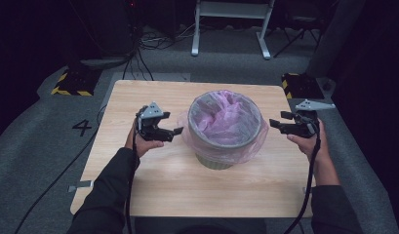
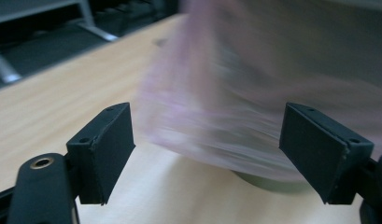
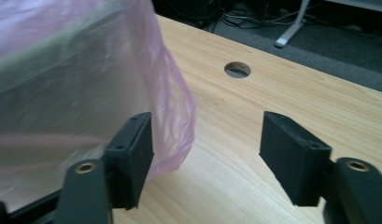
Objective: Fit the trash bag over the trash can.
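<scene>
A grey waste bin (image 1: 214, 161) stands in the middle of the wooden table, lined with a pink plastic bag (image 1: 224, 119) whose edge hangs over the rim. My left gripper (image 1: 177, 131) is open just left of the bin, jaws pointing at the bag's skirt. My right gripper (image 1: 275, 123) is open just right of the bin, a little apart from the bag. The left gripper view has the bag (image 2: 226, 102) blurred beyond the open gripper (image 2: 205, 154). In the right gripper view the bag's hanging edge (image 3: 174, 116) lies beside the left fingertip (image 3: 132, 149) of the open gripper (image 3: 205, 156).
The table (image 1: 153, 190) has free room in front of the bin and at both sides. A round cable hole (image 3: 237, 69) sits in the tabletop. Beyond the table, a white desk frame (image 1: 231, 29), cables and yellow-black striped blocks (image 1: 72, 83) lie on the grey floor.
</scene>
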Motion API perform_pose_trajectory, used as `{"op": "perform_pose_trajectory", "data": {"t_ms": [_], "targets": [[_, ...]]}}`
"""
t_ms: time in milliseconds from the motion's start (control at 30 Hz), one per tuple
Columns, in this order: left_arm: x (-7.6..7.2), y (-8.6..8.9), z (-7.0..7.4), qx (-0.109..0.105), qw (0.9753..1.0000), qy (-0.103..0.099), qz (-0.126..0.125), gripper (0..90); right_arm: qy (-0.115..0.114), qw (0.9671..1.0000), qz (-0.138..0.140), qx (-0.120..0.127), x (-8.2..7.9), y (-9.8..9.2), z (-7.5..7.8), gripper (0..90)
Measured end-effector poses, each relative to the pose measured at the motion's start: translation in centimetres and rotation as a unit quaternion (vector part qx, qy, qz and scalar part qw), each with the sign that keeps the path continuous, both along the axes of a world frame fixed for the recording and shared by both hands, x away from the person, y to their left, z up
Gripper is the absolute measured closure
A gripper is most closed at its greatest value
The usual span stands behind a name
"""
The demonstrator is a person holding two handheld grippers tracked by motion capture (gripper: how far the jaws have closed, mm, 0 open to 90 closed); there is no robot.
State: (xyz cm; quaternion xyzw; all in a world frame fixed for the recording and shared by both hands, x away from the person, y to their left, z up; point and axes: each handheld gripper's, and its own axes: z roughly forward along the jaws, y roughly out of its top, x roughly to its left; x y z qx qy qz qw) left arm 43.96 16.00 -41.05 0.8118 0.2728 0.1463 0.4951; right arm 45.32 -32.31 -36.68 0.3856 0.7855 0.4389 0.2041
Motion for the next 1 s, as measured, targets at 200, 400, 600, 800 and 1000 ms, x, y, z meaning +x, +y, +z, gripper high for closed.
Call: {"op": "perform_pose_trajectory", "data": {"t_ms": [200, 400, 600, 800, 1000], "targets": [[-2.3, -2.0, -1.3, 0.032, 0.9988, -0.003, -0.038, 16.4, 0.000, 0.9968, 0.078, 0.017, -2.1, 0.4, -0.5, 24.8], [-2.2, -3.4, -3.3, 0.068, 0.9968, 0.011, -0.042, 16.7, 0.014, 0.9901, 0.133, -0.043, -3.5, 3.0, -2.1, 18.7], [-1.8, -3.9, -3.4, 0.067, 0.9967, -0.009, -0.044, 43.5, 0.009, 0.9921, 0.122, -0.028, -2.6, 3.7, -2.9, 36.4], [-1.5, -4.0, -3.8, 0.077, 0.9945, -0.006, -0.071, 85.2, 0.002, 0.9898, 0.143, -0.001, -2.4, 3.7, -3.8, 80.5], [-1.3, -4.1, -4.5, 0.100, 0.9922, 0.002, -0.074, 90.0, 0.016, 0.9897, 0.142, -0.004, -2.4, 3.6, -5.3, 90.0]]}}
